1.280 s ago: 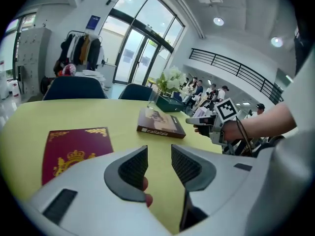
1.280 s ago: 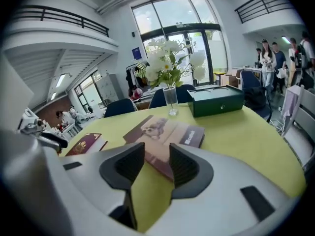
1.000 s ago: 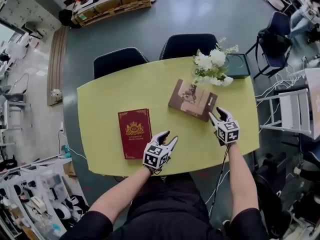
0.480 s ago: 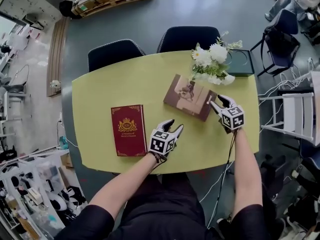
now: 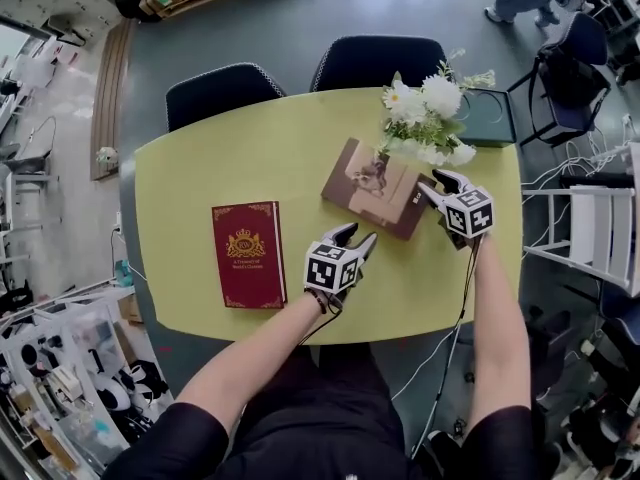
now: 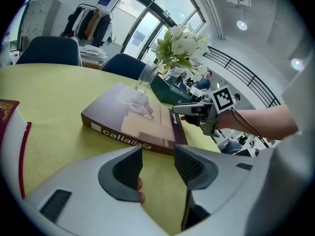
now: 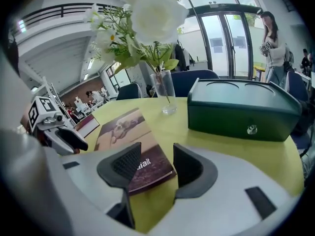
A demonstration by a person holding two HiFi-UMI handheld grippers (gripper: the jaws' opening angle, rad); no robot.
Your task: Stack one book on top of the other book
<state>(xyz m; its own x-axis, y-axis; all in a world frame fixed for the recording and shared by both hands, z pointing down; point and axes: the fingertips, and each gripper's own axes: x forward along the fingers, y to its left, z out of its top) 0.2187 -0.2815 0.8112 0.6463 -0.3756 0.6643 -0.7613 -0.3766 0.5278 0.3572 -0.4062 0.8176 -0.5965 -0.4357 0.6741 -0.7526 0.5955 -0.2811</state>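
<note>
Head view showed the brown book lying on the yellow table, well apart from the red book. The left gripper, its jaws just opened and empty, hovered near the brown book's edge. The right gripper, its jaws also just opened, framed a corner without pressing.

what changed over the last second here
Both grippers moved forward toward the brown book: the left gripper now faces its near edge, the right gripper its right corner. Both have just been opening their jaws; nothing is between the left's, and the right's pads are off the book. Nothing taken hold of or let go. The brown book, red book and flowers stayed put.
</note>
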